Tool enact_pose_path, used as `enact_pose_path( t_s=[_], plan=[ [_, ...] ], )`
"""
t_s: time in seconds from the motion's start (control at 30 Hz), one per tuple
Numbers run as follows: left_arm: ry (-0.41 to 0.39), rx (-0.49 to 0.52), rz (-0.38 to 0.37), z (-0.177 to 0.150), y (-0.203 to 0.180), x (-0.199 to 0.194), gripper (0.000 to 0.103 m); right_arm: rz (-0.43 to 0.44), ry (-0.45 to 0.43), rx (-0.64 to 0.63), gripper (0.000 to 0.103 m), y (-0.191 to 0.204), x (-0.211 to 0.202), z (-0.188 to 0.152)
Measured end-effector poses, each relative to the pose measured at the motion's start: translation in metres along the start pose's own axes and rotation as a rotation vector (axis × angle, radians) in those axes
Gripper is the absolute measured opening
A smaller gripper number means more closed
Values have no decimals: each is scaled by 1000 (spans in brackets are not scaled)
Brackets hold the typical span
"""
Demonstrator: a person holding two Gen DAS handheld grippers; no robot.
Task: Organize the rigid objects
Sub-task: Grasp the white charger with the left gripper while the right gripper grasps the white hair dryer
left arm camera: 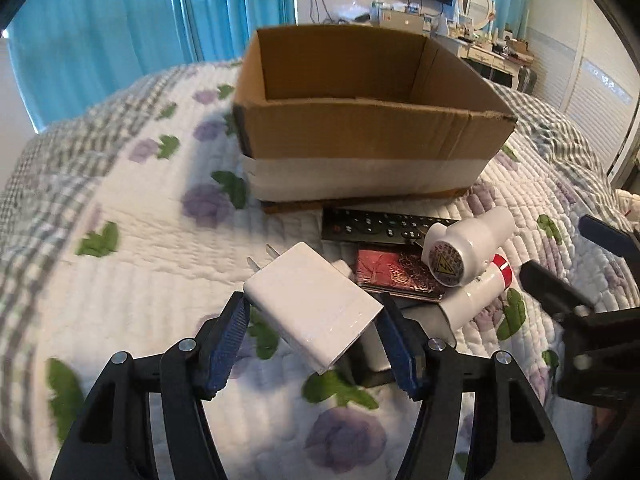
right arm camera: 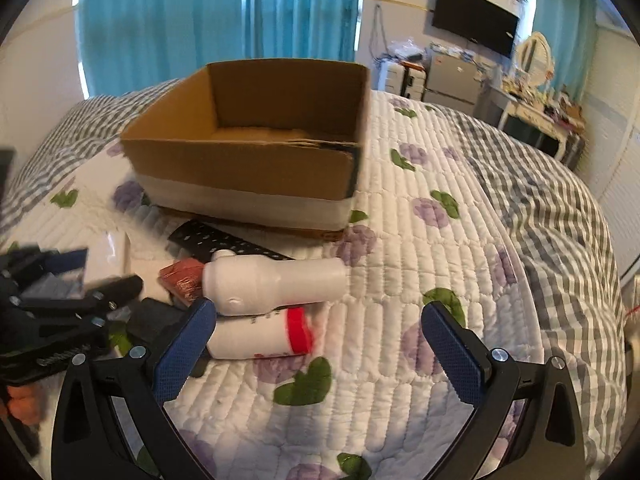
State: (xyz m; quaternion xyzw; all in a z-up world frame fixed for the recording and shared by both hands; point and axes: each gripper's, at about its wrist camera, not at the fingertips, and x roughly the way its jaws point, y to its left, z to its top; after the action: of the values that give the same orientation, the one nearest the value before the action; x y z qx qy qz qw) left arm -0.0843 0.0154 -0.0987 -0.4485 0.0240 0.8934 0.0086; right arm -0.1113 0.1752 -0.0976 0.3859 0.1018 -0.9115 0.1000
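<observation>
My left gripper (left arm camera: 314,322) is shut on a white plug charger (left arm camera: 312,304) and holds it above the bed, in front of an open cardboard box (left arm camera: 360,136). On the bed lie a black remote (left arm camera: 376,228), a red patterned case (left arm camera: 396,272), a white bottle (left arm camera: 468,244) and a white tube with a red band (left arm camera: 480,284). My right gripper (right arm camera: 320,340) is open and empty, just right of the white bottle (right arm camera: 276,280) and the red-banded tube (right arm camera: 260,338). The box (right arm camera: 248,160) looks empty inside.
The bed has a white quilt with purple flowers (right arm camera: 420,280). A grey checked blanket (right arm camera: 560,208) lies at the right. A dresser with a mirror (right arm camera: 536,92) and a wall TV (right arm camera: 472,20) stand beyond the bed. Blue curtains hang behind.
</observation>
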Motion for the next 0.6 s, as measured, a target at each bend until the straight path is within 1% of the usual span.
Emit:
enact_pose_path(
  t_s=[0.13,0.2,0.3,0.37,0.6],
  plan=[
    [13,-34,-1,0,5,7,65,25,21,-52,103,15,11,7],
    [21,-51,-2,0,10,11,65,28,44,-37,103,17,18,9],
    [16,-81,-1,0,19,16,65,22,84,48,103,15,28,10],
    [1,-105,13,4,28,19,65,36,99,119,103,14,35,9],
    [-36,-123,23,20,31,17,65,30,145,294,103,13,56,20]
  ],
)
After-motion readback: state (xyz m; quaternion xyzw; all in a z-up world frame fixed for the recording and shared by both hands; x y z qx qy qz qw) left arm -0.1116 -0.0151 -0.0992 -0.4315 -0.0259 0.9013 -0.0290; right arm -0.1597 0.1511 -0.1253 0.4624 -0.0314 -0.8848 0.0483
